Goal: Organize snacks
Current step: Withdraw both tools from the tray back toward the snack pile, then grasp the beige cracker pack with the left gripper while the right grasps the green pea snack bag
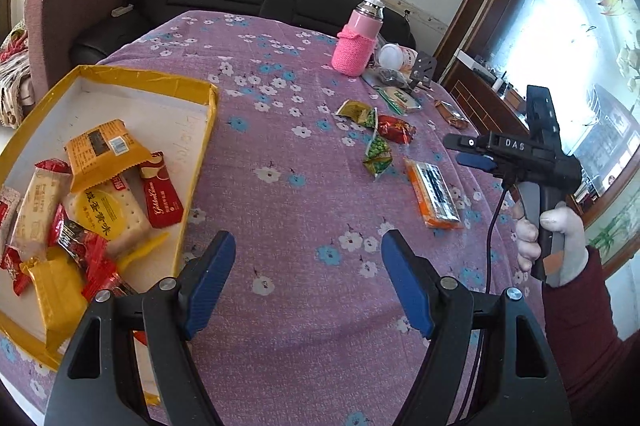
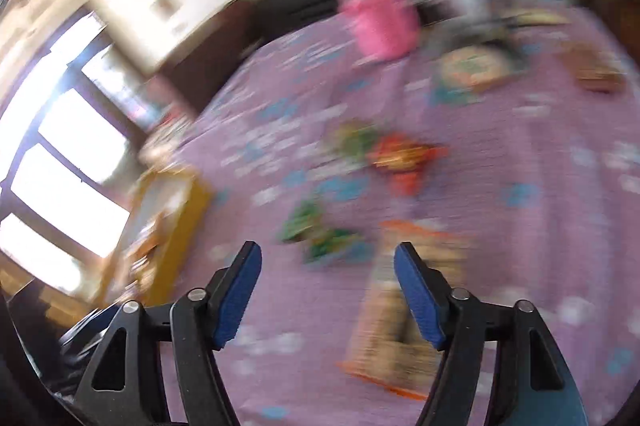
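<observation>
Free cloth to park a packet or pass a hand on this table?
Bare cloth: the wide strip between the yellow box and the orange packet, straight ahead of the open left gripper; also the stretch from the box back to the pink bottle. Crowded: the box's near end and around the green packets.

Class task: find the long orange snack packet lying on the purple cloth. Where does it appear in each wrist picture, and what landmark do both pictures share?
Left wrist: the orange packet lies right of centre, below the green packets.
Right wrist: blurred, at lower centre-right, beside the right finger.
Shared landmark: the pink bottle at the table's far end.
</observation>
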A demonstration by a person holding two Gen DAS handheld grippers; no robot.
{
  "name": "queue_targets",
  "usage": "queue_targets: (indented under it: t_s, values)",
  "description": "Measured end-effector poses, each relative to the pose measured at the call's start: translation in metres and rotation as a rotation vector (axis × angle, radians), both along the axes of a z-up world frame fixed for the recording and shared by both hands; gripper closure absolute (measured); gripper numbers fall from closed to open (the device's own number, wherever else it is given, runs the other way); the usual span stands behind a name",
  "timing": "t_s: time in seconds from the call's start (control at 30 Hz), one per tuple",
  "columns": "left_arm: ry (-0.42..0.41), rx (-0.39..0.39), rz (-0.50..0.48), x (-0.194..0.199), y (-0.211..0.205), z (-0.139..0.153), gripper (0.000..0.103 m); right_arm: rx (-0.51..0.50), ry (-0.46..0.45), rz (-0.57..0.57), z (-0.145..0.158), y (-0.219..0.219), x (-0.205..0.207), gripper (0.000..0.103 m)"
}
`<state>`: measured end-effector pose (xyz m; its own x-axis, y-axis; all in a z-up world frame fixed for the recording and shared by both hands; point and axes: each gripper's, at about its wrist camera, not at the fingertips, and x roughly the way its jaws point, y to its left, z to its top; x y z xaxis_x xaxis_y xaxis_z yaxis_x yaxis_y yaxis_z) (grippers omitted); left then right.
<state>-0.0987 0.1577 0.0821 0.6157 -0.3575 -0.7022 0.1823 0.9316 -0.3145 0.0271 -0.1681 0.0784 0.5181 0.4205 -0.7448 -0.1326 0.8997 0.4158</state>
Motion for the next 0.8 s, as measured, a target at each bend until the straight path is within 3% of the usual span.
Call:
queue_targets:
  t_s: [0.07, 0.2, 0.4, 0.57, 0.63, 0.77, 0.8]
  values:
    - [0.015, -0.018, -0.018, 0.002, -0.005, -0.003, 0.027, -0.018, 0.001, -0.070, -0.006, -0.016, -0.011, 0.029]
    - [0.067, -0.056, -0.096, 0.014, -0.035, -0.011, 0.028, 0.046, -0.012, -0.200, -0.027, -0.047, -0.032, 0.029]
    - [0.105, 0.021, -0.223, 0.048, -0.118, -0.026, 0.028, 0.114, -0.101, -0.324, -0.042, -0.072, -0.042, 0.029]
    - [0.159, 0.048, -0.260, 0.091, -0.184, -0.050, 0.028, 0.148, -0.148, -0.376, -0.045, -0.091, -0.051, 0.029]
    - [0.152, 0.084, -0.257, 0.104, -0.205, -0.057, 0.028, 0.154, -0.158, -0.397, -0.044, -0.099, -0.055, 0.028]
    - [0.095, 0.232, -0.259, 0.118, -0.242, -0.068, 0.026, 0.213, -0.162, -0.417, -0.043, -0.109, -0.058, 0.027]
    - [0.092, 0.232, -0.265, 0.119, -0.245, -0.070, 0.027, 0.221, -0.160, -0.416, -0.043, -0.110, -0.057, 0.027]
